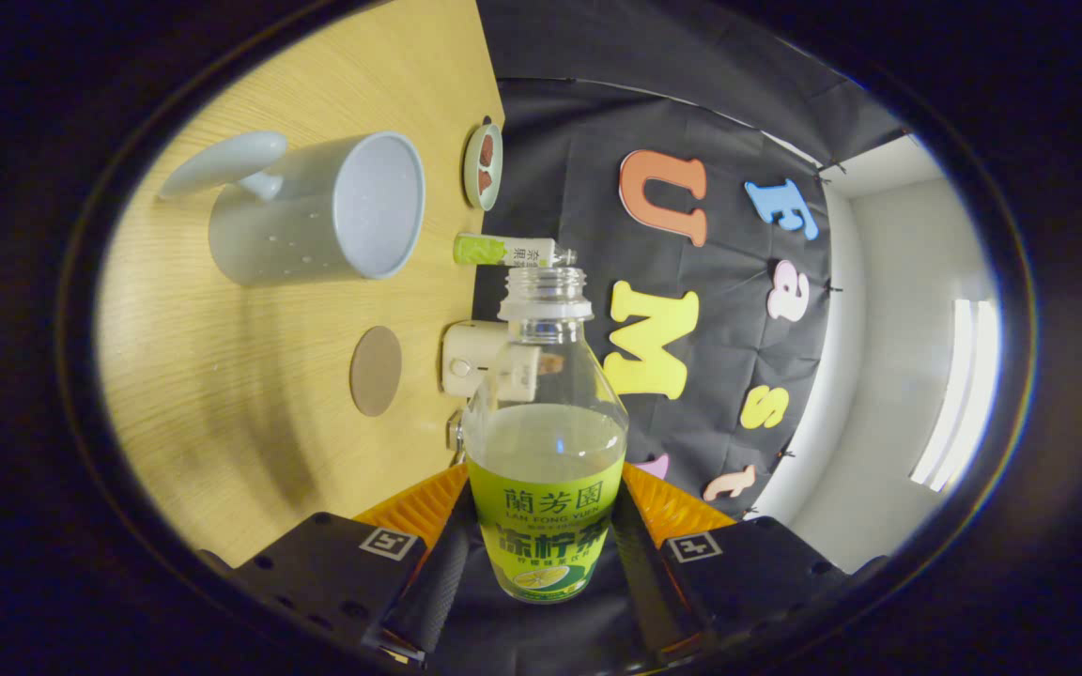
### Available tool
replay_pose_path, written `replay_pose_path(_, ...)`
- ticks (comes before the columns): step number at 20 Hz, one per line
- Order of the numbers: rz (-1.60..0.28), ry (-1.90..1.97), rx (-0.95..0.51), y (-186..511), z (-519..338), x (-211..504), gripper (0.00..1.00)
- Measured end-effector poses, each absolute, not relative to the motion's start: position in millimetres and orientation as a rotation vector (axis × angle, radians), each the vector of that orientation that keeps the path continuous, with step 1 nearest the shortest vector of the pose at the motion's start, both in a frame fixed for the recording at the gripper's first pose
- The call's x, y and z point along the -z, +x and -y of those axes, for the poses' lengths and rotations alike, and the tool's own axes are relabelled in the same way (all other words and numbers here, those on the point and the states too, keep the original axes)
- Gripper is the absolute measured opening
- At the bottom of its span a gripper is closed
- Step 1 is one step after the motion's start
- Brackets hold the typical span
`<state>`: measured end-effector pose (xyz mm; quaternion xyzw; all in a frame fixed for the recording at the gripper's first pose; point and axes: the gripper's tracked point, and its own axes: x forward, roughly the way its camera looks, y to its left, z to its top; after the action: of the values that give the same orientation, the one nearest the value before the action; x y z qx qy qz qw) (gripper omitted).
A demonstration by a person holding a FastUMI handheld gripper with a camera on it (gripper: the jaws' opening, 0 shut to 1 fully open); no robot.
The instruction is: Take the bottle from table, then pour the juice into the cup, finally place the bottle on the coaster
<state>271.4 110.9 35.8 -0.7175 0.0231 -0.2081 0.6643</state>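
Fingers (442,573) pressing in on both sides of the bottle (546,441), gripper (541,563) clenching it around the labelled lower body. Bottle standing between the fingers with its mouth uncapped and pointing ahead, away from the camera, clear upper part showing pale juice filling it to about the shoulder. Whole view turning sideways, so the wooden table (250,404) lying to one side of the bottle and the black cloth wall to the other. Cup (316,208), a pale mug with a curved handle, sitting on the table beyond the bottle's mouth and off to the table side, its open rim facing the bottle, droplets clinging to its outer wall. Round brown coaster (376,370) lying flat on the table nearer the gripper than the cup, apart from both. Small dish (483,165), second bottle (508,251) and white box-like object (471,359) standing along the table's far edge against the wall.
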Motion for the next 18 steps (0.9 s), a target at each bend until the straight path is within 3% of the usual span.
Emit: replay_pose_path(18,-0.080,-1.735,0.526,270.9,-113.3,-45.2,0.82)
